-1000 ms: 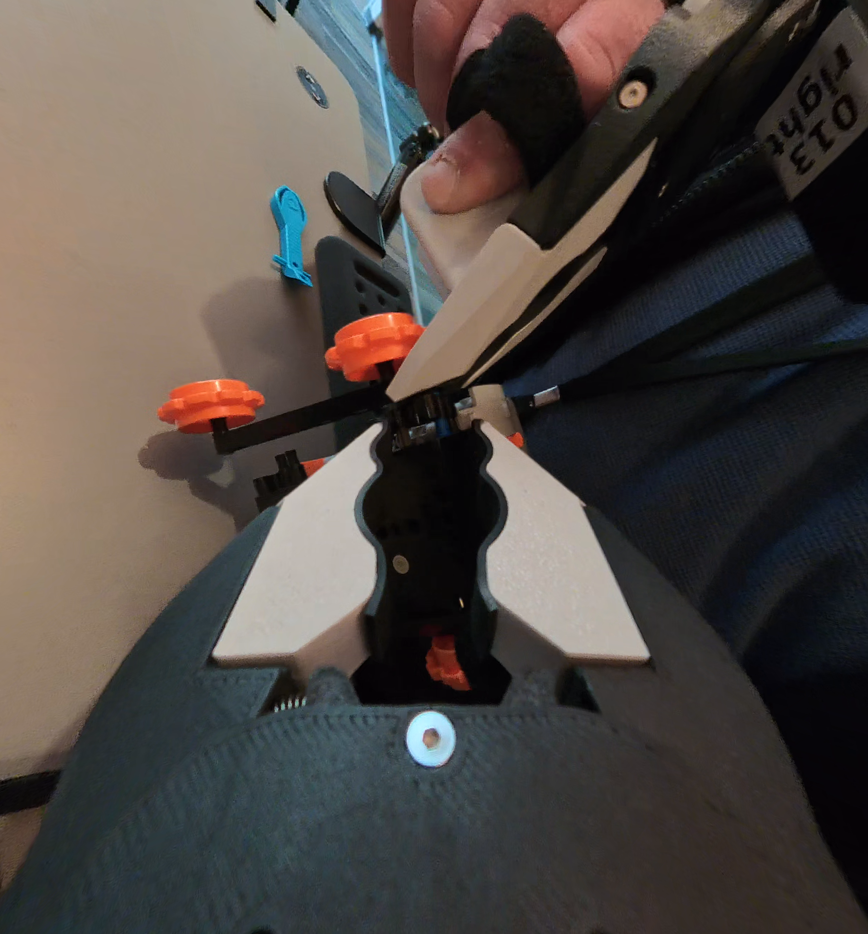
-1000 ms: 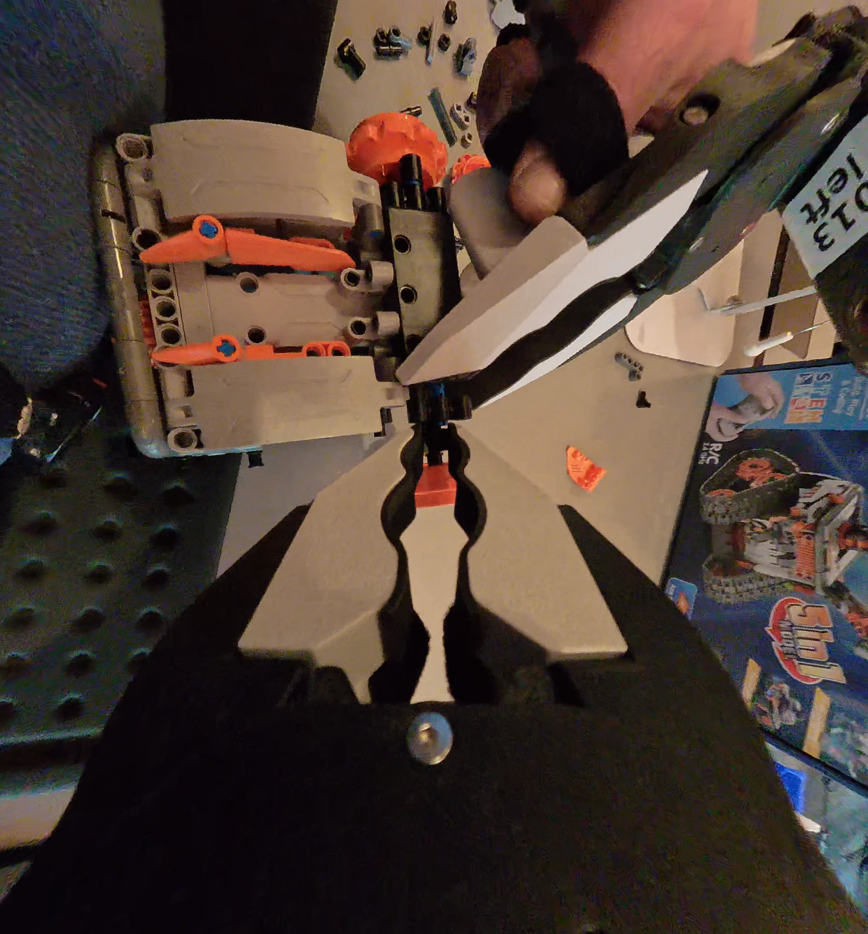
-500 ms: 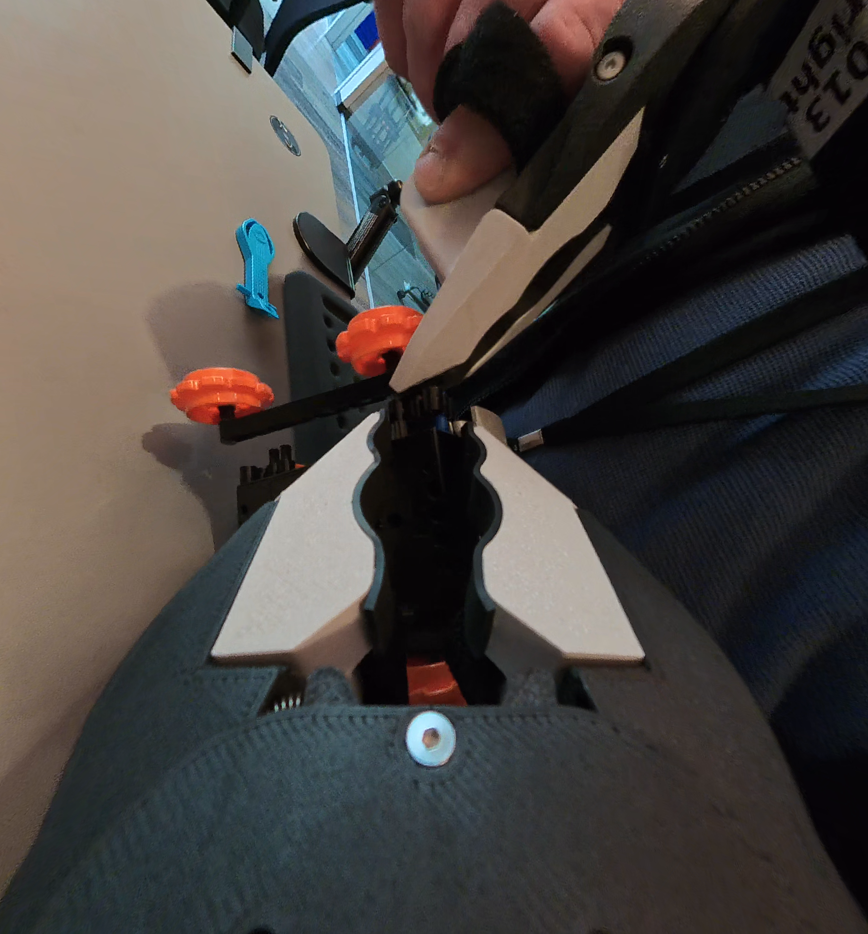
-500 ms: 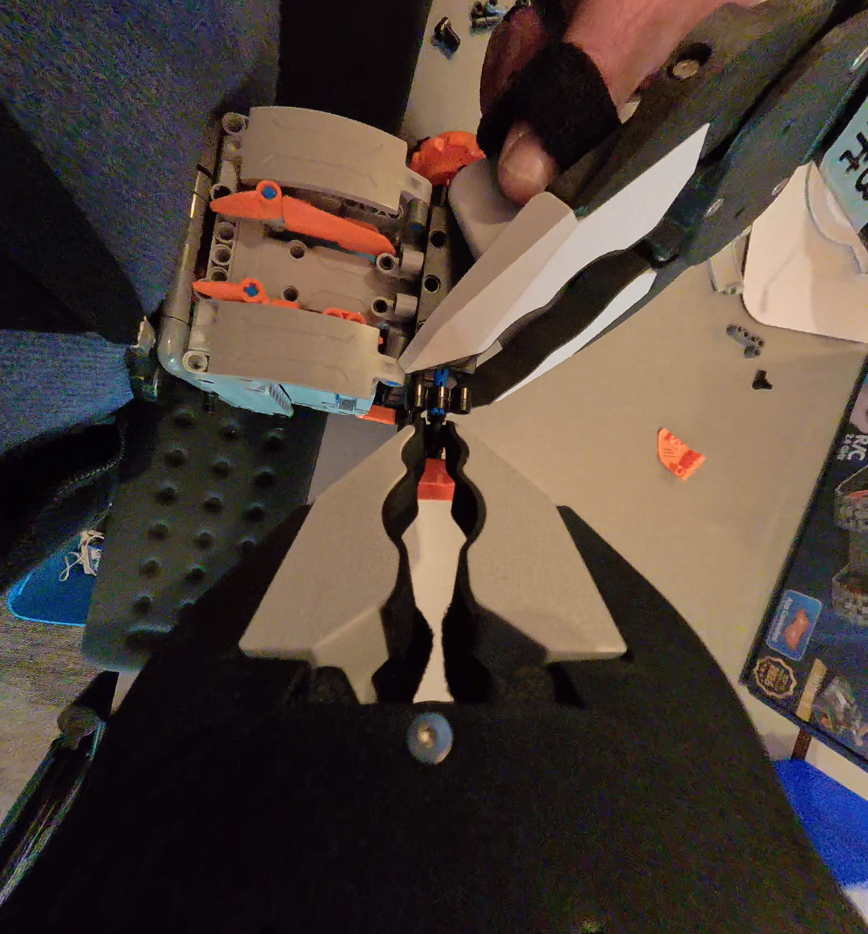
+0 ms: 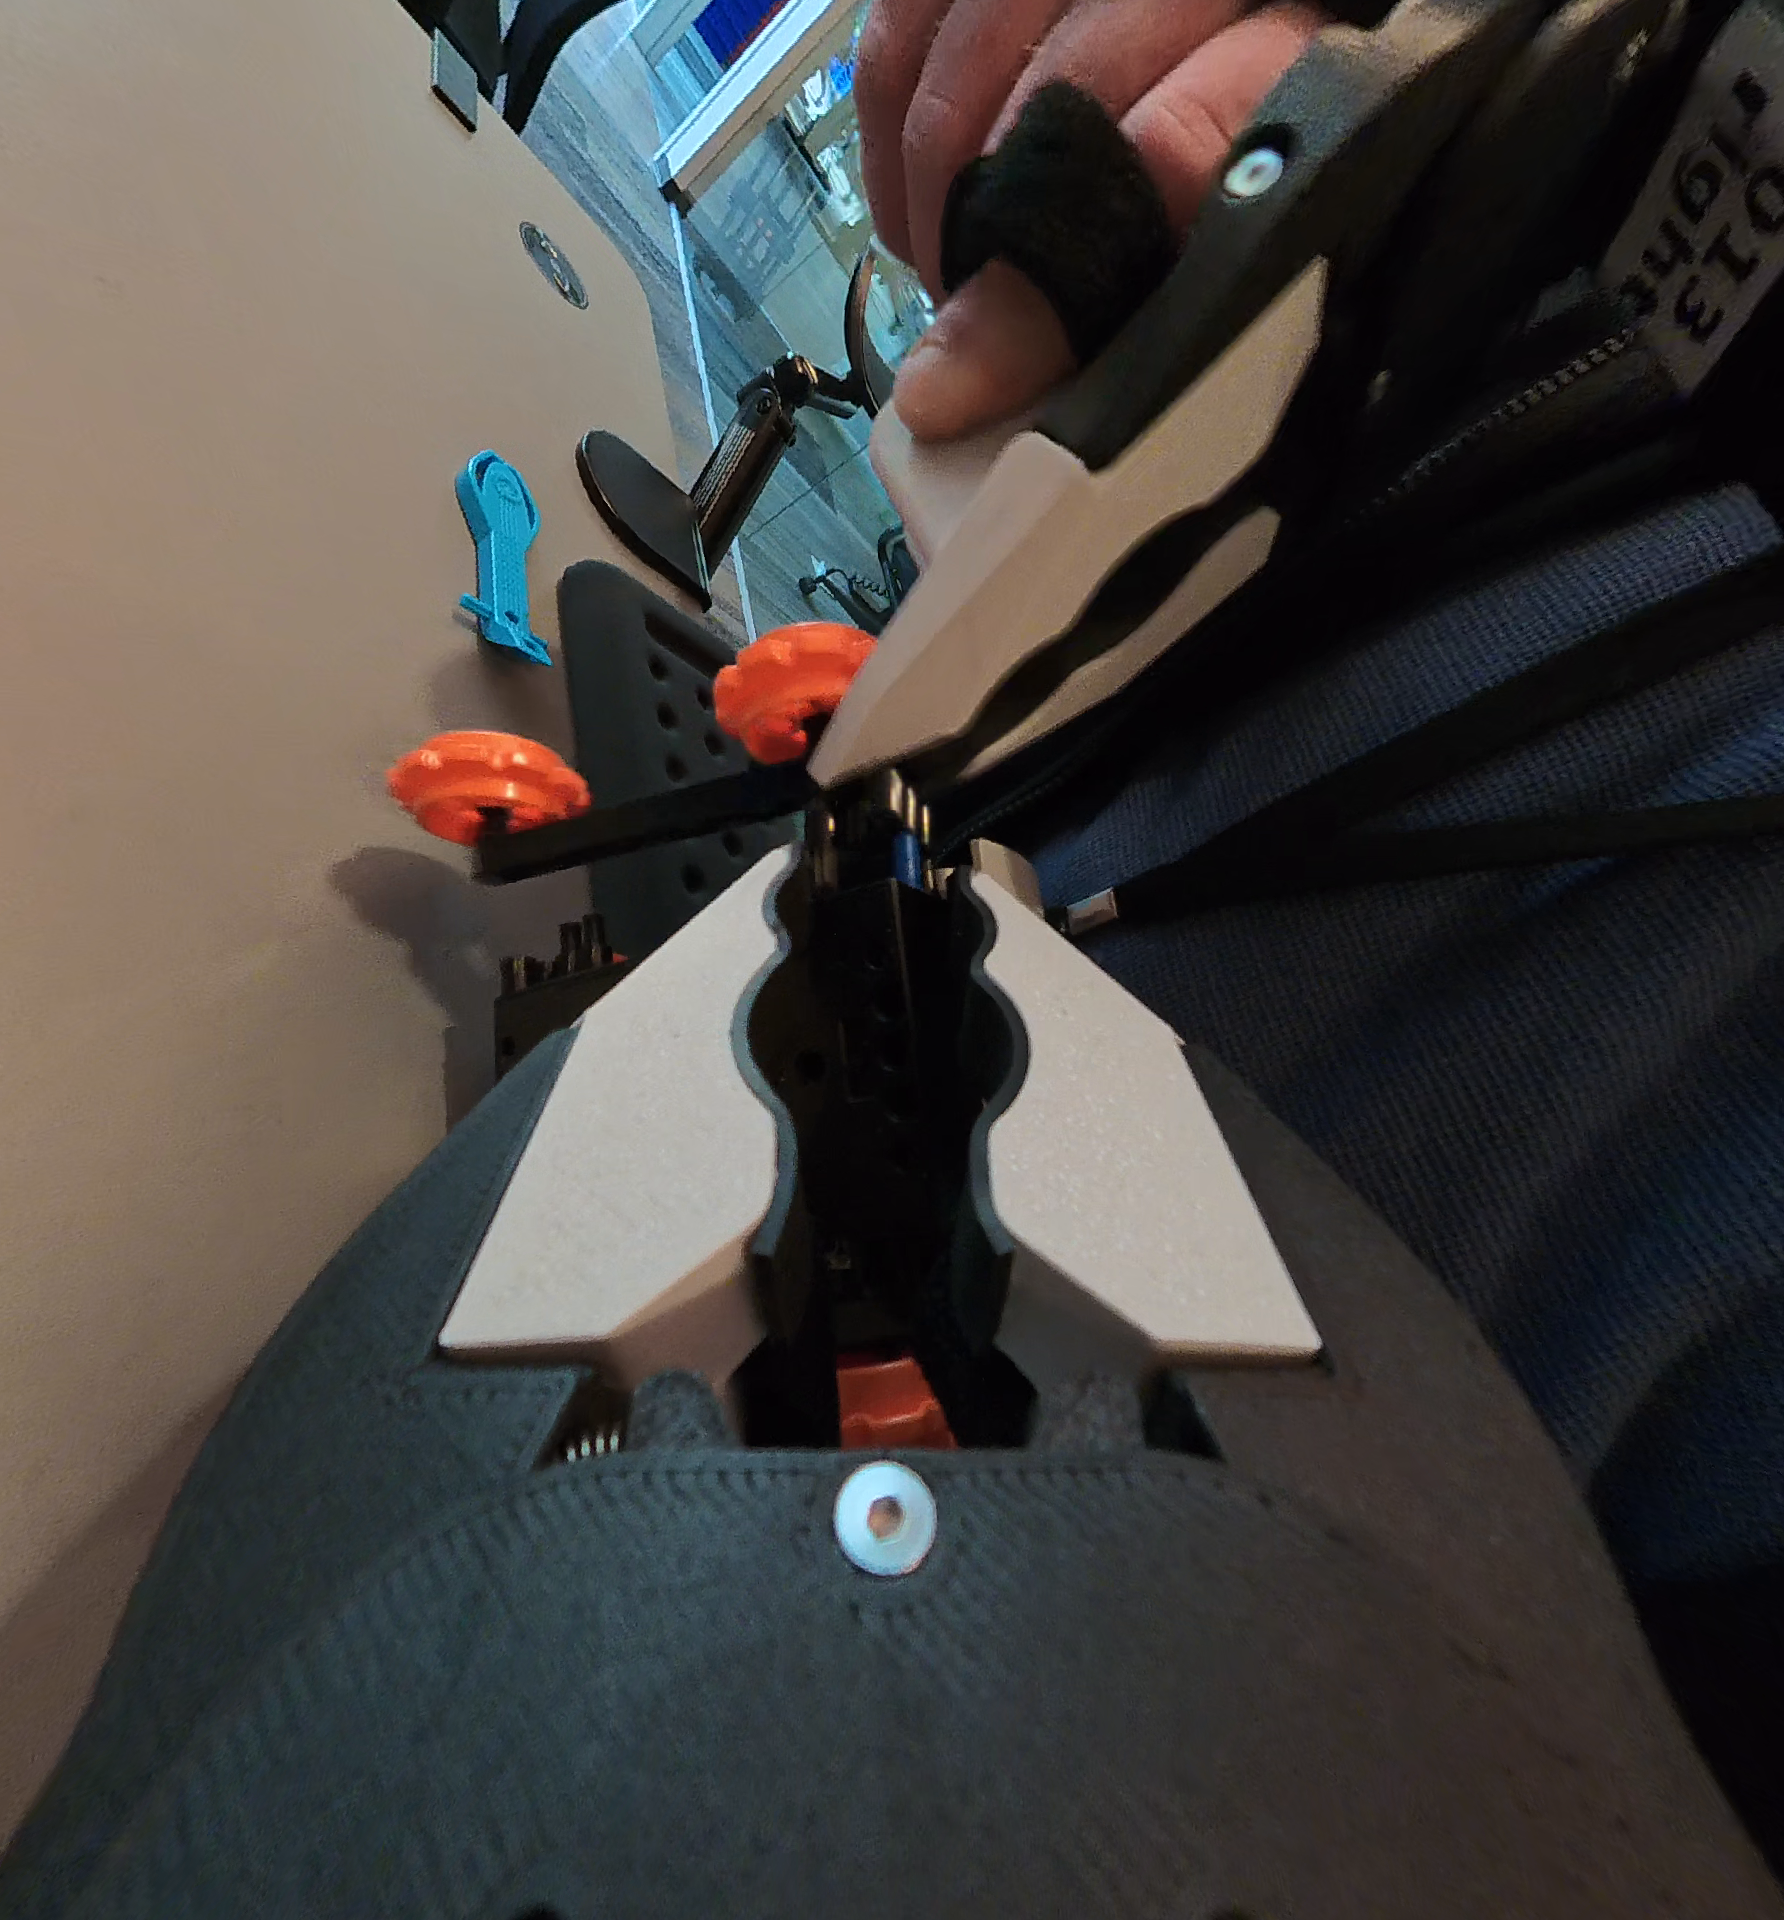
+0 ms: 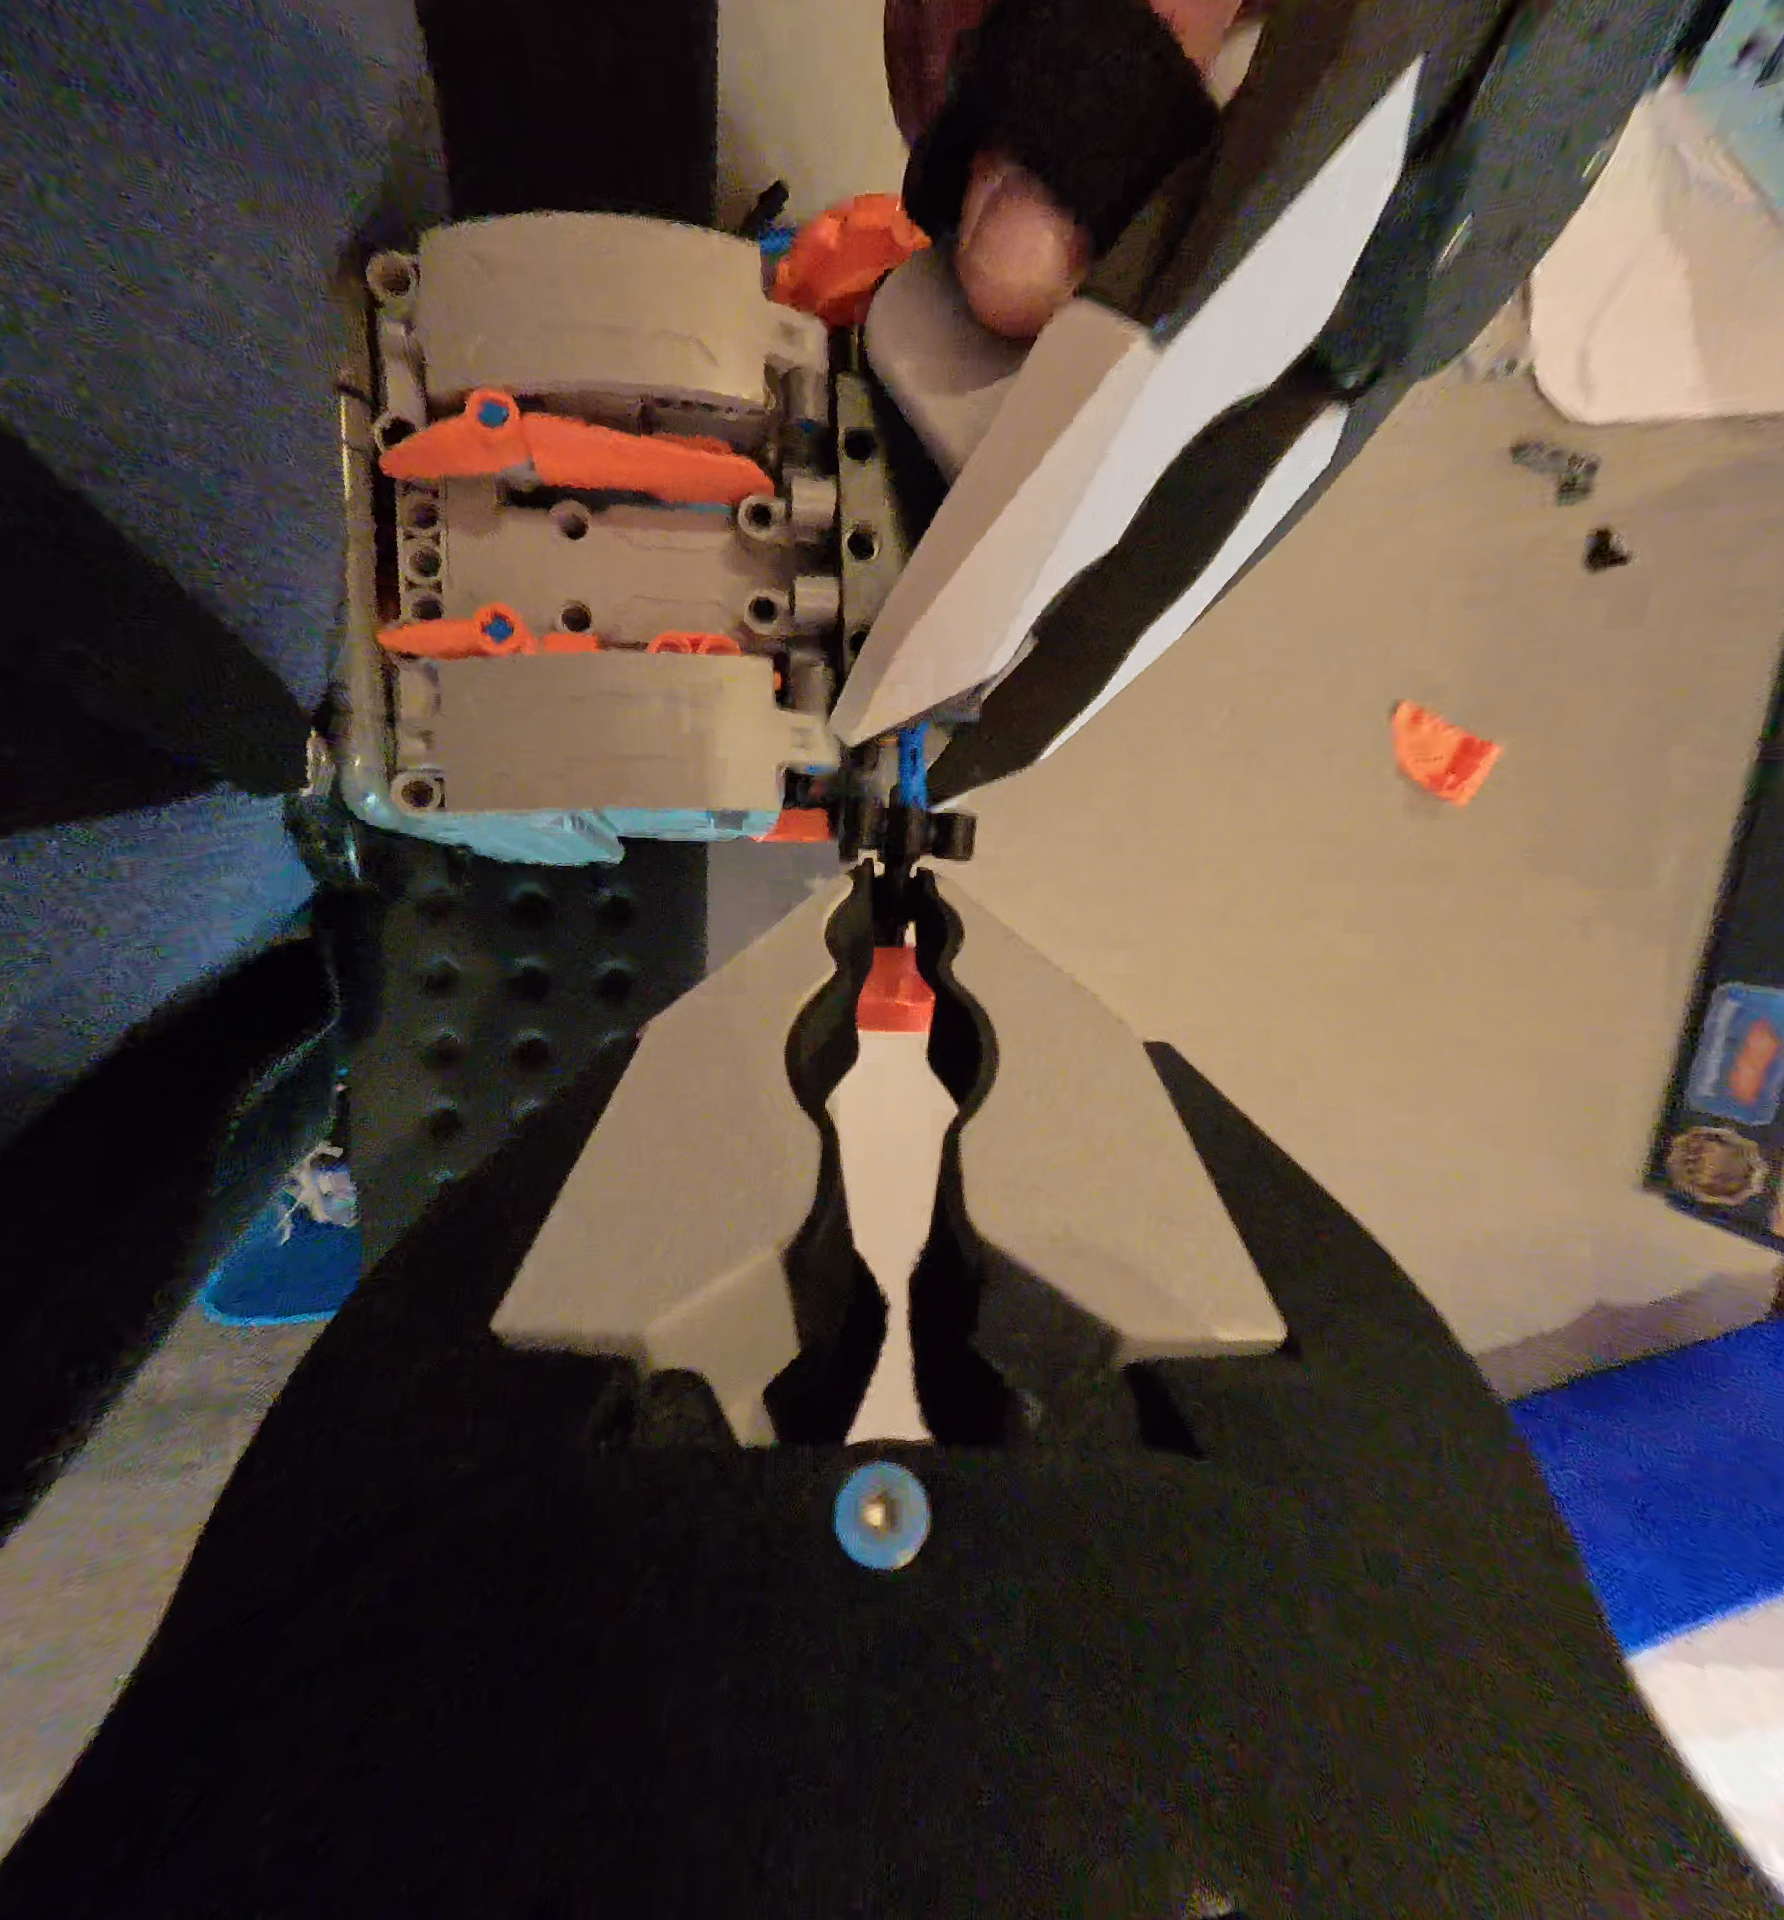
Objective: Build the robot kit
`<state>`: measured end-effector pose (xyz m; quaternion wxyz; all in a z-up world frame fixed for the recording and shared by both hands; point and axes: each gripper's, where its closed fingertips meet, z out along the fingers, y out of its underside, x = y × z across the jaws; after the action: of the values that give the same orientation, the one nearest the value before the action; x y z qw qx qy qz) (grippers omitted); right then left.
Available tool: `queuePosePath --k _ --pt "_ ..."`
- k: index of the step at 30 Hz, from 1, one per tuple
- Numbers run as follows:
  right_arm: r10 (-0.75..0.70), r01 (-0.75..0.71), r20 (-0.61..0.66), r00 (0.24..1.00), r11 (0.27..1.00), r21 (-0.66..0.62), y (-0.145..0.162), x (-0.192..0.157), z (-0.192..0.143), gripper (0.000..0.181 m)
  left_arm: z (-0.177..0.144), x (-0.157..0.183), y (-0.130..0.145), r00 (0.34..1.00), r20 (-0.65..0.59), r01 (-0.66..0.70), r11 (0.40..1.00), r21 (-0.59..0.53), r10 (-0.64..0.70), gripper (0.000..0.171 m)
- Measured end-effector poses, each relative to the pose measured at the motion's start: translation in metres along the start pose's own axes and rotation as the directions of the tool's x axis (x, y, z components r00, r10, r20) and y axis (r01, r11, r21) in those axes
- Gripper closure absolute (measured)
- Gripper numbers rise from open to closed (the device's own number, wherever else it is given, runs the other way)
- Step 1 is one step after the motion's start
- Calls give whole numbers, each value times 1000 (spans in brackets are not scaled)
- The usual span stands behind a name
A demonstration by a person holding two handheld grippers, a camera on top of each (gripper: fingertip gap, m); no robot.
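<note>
Black pin piece (image 6: 893, 831) — between both jaws' tips

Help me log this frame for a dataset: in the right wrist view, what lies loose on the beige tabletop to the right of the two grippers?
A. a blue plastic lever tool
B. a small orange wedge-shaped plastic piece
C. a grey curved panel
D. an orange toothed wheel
B: a small orange wedge-shaped plastic piece lies alone on the beige tabletop, right of the right gripper and the left gripper, touching neither.
</note>
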<state>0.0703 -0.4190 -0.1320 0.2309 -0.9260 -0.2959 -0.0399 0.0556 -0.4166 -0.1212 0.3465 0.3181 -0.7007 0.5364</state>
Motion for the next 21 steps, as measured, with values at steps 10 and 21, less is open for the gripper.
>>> queuePosePath --k 10,21 --pt "118 -113 -53 992 989 91 18 25 -8 176 -14 -6 -6 997 63 -33 999 20 31 154" --pt "78 28 -279 957 933 358 3 59 -6 177 -70 -22 -14 975 219 -63 978 199 18 171"
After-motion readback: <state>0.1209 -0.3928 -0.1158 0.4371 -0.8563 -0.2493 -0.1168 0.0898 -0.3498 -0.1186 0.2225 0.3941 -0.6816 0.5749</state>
